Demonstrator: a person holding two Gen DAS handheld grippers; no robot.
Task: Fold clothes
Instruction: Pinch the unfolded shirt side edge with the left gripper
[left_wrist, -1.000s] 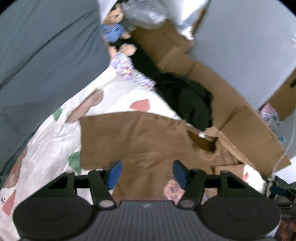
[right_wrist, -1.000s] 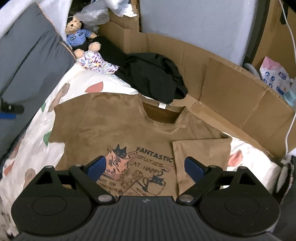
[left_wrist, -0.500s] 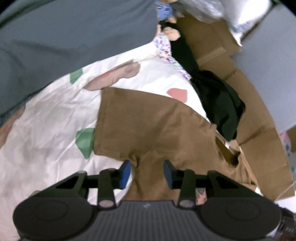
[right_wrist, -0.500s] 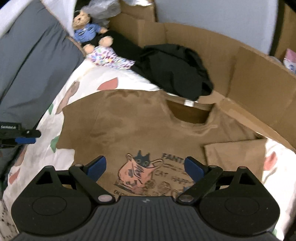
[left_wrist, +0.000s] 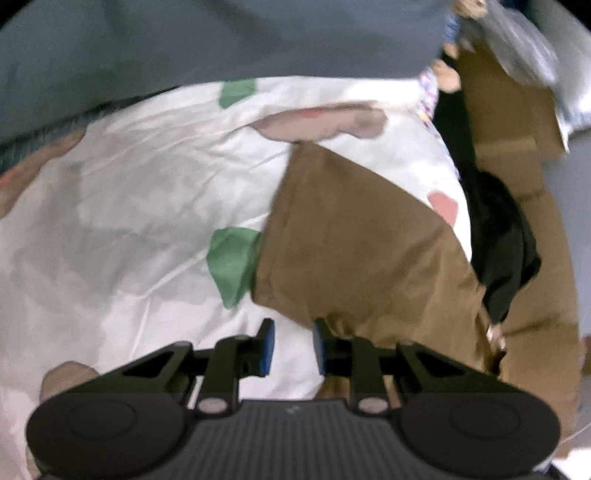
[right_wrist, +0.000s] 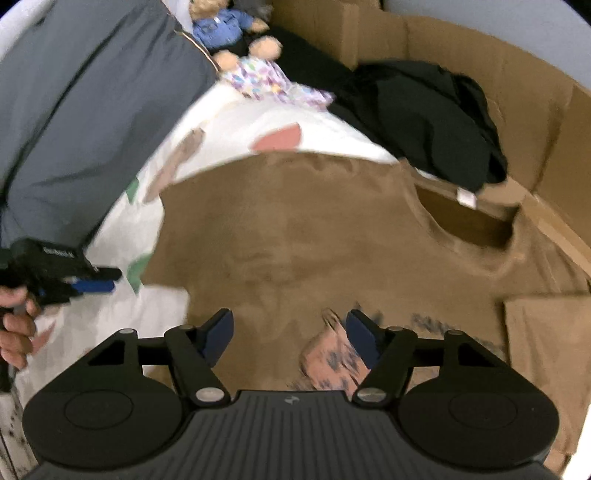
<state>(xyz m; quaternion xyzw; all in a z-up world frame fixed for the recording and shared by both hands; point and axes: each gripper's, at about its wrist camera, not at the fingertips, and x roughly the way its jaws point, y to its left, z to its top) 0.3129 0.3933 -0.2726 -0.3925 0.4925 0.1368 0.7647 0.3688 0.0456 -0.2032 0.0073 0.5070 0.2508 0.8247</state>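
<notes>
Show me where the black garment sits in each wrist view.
Left wrist: black garment at the right edge, beside the brown T-shirt.
Right wrist: black garment at upper right, behind the T-shirt's collar.
Shared landmark: the green patch on the bedsheet beside the sleeve.

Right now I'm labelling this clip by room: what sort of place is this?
Probably a bedroom: a brown T-shirt lies on a patterned bedsheet, with a teddy bear and grey pillow nearby.

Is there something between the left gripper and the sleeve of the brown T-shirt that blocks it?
Nothing visible does. The left gripper is open just before the brown T-shirt's unfolded sleeve, with only bare bedsheet between its fingertips.
</notes>
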